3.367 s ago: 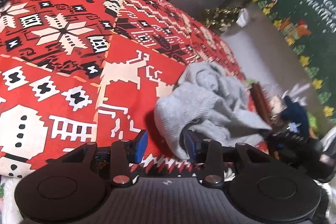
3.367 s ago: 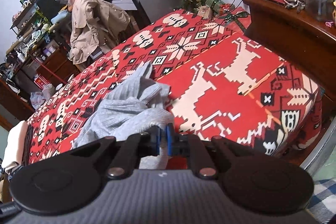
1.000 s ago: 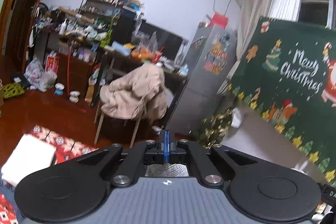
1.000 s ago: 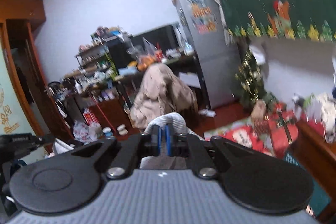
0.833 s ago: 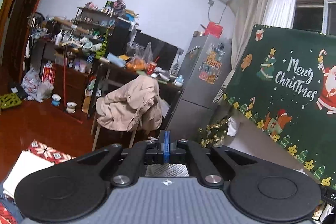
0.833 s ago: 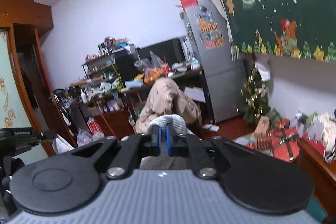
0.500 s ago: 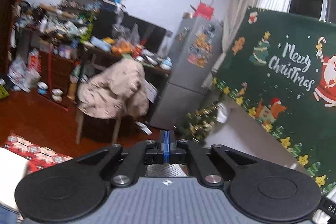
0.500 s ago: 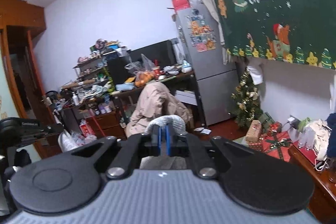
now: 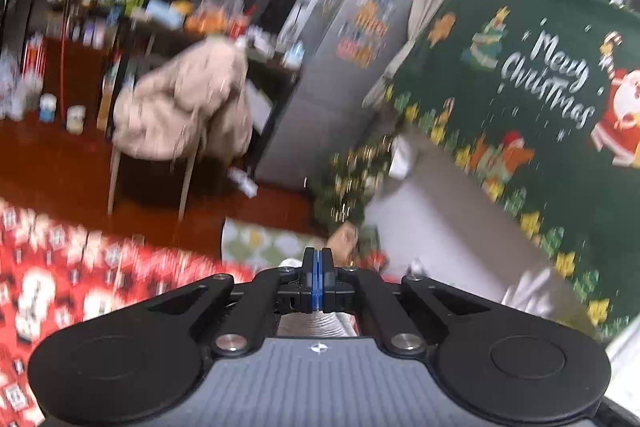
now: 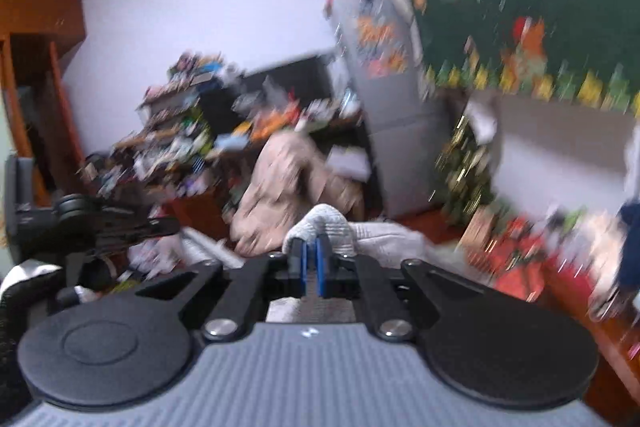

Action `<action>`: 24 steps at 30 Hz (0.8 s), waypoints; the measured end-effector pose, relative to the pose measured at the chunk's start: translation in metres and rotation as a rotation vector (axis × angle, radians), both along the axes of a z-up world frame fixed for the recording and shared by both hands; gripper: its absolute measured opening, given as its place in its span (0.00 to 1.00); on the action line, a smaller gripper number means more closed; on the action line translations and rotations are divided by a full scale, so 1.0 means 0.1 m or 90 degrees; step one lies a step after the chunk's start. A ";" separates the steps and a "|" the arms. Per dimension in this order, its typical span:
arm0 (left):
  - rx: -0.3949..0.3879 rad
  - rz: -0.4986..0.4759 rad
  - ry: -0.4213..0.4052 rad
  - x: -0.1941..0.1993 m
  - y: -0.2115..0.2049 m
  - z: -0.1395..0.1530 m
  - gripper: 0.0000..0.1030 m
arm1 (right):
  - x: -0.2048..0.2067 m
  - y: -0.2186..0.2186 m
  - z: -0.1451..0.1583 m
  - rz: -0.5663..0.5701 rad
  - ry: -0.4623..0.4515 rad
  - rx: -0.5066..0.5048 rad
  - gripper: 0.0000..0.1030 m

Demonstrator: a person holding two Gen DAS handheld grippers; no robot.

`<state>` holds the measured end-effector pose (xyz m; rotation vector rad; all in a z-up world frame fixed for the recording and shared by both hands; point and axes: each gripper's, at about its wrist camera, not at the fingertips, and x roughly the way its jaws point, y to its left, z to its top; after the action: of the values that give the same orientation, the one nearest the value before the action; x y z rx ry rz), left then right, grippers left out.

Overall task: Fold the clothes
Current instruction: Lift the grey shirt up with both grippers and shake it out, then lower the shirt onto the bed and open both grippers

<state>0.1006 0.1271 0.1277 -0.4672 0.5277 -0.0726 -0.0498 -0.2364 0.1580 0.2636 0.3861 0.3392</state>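
A grey knit garment (image 10: 320,225) bulges over the tips of my right gripper (image 10: 311,267), which is shut on a fold of it. More grey cloth (image 10: 384,237) trails off to the right behind the fingers. In the left wrist view my left gripper (image 9: 317,279) has its blue pads pressed together, with ribbed grey garment (image 9: 316,325) showing just beneath them. The left gripper (image 10: 100,223) also appears at the left edge of the right wrist view. The red patterned bedspread (image 9: 60,287) lies low on the left. Both views are blurred by motion.
A chair draped with a beige coat (image 9: 180,115) stands on the wooden floor beyond the bed. Behind it are a grey fridge (image 9: 352,67), cluttered shelves (image 10: 180,131) and a small Christmas tree (image 9: 352,179). A green Christmas hanging (image 9: 540,87) covers the right wall.
Both grippers have swung across the room and the left one has tipped downward, bringing the red bedspread into its view. Both stay shut on the grey garment.
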 end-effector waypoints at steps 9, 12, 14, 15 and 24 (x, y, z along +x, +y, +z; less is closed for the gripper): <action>-0.019 0.028 0.159 -0.31 0.53 -1.69 0.00 | -0.07 0.78 -1.98 0.094 0.204 0.024 0.05; -0.015 0.031 0.196 -0.42 0.62 -2.04 0.01 | -0.12 1.09 -2.55 0.108 0.261 0.002 0.05; -0.021 0.036 0.214 -0.51 0.72 -2.23 0.06 | -0.16 1.25 -2.81 0.115 0.283 -0.005 0.07; -0.018 0.041 0.219 -0.54 0.73 -2.29 0.08 | -0.18 1.31 -2.90 0.116 0.294 -0.002 0.10; -0.046 0.001 0.198 -0.99 0.59 -2.32 0.33 | -0.30 1.28 -2.76 0.129 0.288 -0.021 0.41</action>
<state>0.0017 0.1860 -0.1038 -0.5528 0.8322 -0.0176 -0.0794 -0.1081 -0.1178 0.2689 0.8668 0.4728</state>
